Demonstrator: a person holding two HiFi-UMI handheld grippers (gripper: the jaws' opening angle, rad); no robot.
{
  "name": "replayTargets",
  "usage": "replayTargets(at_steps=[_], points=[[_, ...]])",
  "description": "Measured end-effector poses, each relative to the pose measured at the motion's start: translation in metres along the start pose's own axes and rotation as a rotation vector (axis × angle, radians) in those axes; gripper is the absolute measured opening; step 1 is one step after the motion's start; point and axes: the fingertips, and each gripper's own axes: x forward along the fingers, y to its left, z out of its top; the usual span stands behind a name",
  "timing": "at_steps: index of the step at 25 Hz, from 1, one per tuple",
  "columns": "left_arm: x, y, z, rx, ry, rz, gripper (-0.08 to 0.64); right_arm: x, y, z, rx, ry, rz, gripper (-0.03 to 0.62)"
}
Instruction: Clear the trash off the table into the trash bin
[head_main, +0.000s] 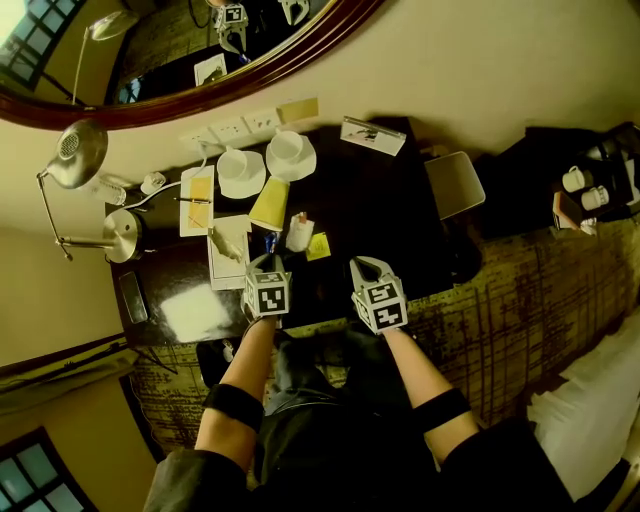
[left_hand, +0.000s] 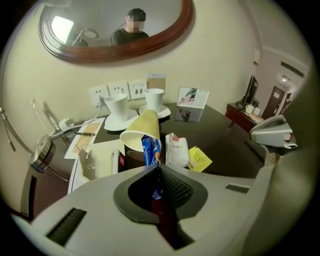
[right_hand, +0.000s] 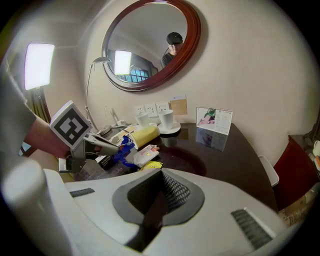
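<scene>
Head view, left gripper: we see the left gripper (head_main: 268, 252) over the near part of the dark table (head_main: 390, 200), with a blue wrapper (head_main: 271, 241) at its tips.
Head view, right gripper: the right gripper (head_main: 362, 266) sits beside it to the right, over bare tabletop and apart from the trash.
Head view, trash: a yellow paper cup (head_main: 269, 203) lies on its side just beyond the wrapper. A white sachet (head_main: 299, 232) and a yellow packet (head_main: 318, 246) lie to the cup's right, all on the table.
Head view, rest: a paper sheet (head_main: 228, 262) lies left of the trash. A white cup (head_main: 241, 168) and a second white cup (head_main: 290, 150) stand on saucers near the wall, with a lamp (head_main: 75, 155) at the left.

Left gripper view, jaws: the left gripper (left_hand: 159, 167) is clenched on the blue wrapper (left_hand: 151, 149) – we see the foil pinched between the pads and standing up out of them.
Left gripper view, trash: the yellow paper cup (left_hand: 142, 131) lies tipped behind the wrapper with its mouth toward us. The white sachet (left_hand: 176, 150) and yellow packet (left_hand: 199, 159) sit just right of it.
Left gripper view, rest: a card stand (left_hand: 191, 104) is at the back, and a mirror (left_hand: 115, 30) hangs on the wall.

Right gripper view, jaws: the right gripper (right_hand: 161, 172) has its jaws pressed together with nothing between them.
Right gripper view, trash: at the left, the left gripper (right_hand: 119, 145) grips the blue wrapper (right_hand: 117, 152), which hangs by the cup (right_hand: 142, 135) – we cannot tell whether its lower end touches the table (right_hand: 220, 160).
</scene>
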Motion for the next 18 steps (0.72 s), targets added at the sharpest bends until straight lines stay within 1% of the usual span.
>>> replayTargets(at_steps=[6, 11, 15, 18], points=[[-0.043, -0.001, 0.025, 0.01, -0.085, 0.016, 0.014, -0.001, 0.012, 0.02, -0.018, -0.035, 0.023, 0.0], [-0.09, -0.006, 0.049, 0.028, -0.201, 0.02, 0.012, -0.005, 0.023, 0.043, -0.045, -0.082, 0.035, 0.0], [-0.12, -0.004, 0.057, 0.023, -0.28, 0.041, 0.011, -0.007, 0.033, 0.058, -0.064, -0.102, 0.056, 0.0], [-0.138, 0.005, 0.056, 0.001, -0.316, 0.068, 0.011, -0.004, 0.048, 0.071, -0.082, -0.115, 0.085, 0.0]])
